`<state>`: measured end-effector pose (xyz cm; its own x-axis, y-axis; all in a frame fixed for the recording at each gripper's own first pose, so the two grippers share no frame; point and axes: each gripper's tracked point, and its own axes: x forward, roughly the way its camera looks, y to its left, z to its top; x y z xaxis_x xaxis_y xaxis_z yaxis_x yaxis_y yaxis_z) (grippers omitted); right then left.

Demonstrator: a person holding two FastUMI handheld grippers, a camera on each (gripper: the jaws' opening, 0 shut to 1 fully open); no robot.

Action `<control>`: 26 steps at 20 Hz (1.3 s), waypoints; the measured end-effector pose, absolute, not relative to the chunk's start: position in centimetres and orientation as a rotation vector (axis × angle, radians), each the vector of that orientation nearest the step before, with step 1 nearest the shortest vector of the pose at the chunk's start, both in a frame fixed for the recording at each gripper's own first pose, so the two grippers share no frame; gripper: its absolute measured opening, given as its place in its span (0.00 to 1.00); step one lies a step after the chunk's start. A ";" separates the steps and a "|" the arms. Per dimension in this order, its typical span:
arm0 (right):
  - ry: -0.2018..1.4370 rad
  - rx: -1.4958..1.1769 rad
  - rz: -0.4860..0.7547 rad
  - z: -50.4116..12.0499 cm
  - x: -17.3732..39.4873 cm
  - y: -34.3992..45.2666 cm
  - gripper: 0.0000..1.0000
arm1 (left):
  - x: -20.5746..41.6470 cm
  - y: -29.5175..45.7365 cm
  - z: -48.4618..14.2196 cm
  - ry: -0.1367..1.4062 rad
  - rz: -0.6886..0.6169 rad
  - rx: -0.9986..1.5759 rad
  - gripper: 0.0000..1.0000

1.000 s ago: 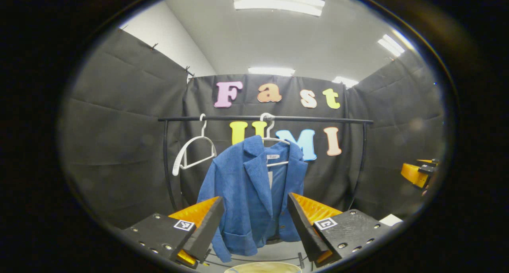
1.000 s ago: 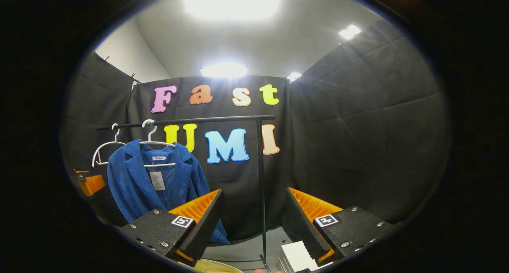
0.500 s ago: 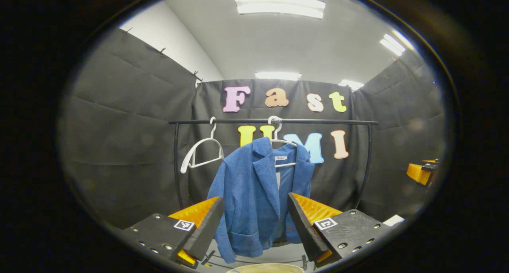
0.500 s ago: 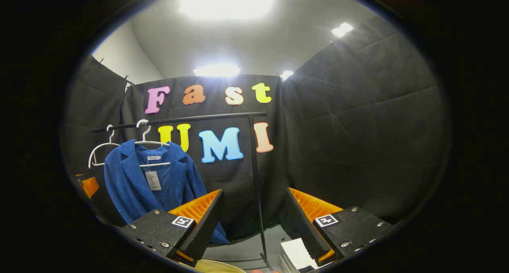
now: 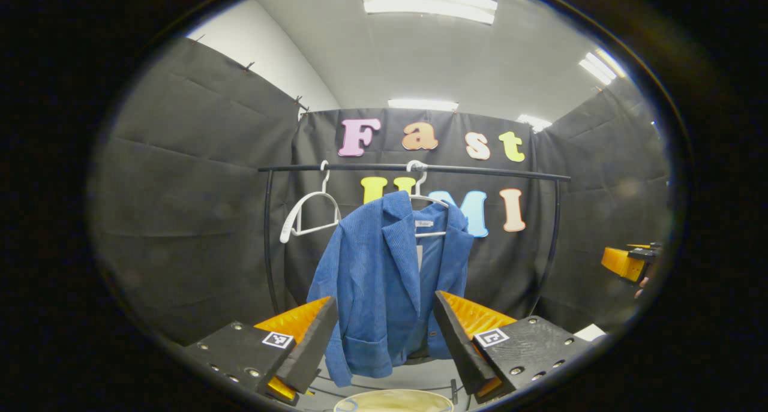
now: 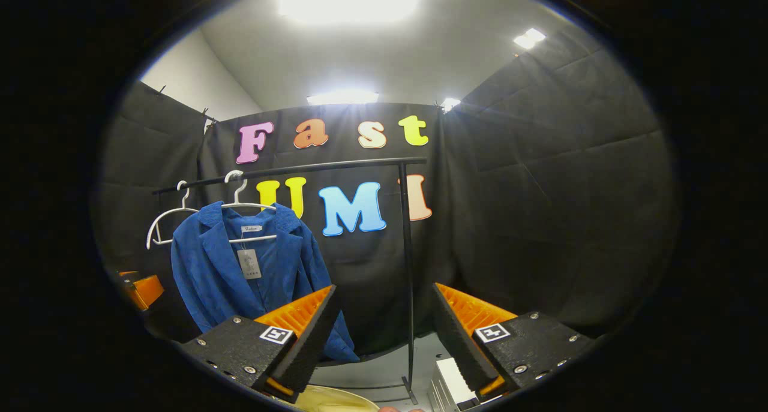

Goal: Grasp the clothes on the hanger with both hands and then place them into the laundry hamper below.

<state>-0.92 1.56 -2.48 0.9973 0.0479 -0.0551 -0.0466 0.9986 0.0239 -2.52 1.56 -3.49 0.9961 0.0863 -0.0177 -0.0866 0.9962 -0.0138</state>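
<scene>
Black cloth walls on three sides, bright ceiling panels overhead. Far back, a black rail (image 5: 414, 168) on two legs, carrying a bare white hanger (image 5: 309, 211) at left and a second hanger (image 5: 427, 211) bearing a blue jacket (image 5: 384, 286), well apart from both claws. Neck label and hanging paper tag (image 6: 249, 263) too small to read. Low and near, cut off at the edge, a pale round hamper rim (image 5: 393, 400); contents hidden. White box (image 6: 453, 388) half hidden at lower right. Left gripper (image 5: 384, 337) spread wide, holding nothing. Right gripper (image 6: 384, 334) likewise agape and empty.
</scene>
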 end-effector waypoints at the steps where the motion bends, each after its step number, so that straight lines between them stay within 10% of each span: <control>1: 0.059 0.018 0.058 -2.5 -0.9 1.9 0.94 | -2.4 1.6 -3.5 0.018 0.087 -0.015 0.93; 26: 0.175 0.035 0.418 -4.0 15.0 14.9 0.94 | 9.1 1.1 -0.8 0.068 0.181 -0.119 0.93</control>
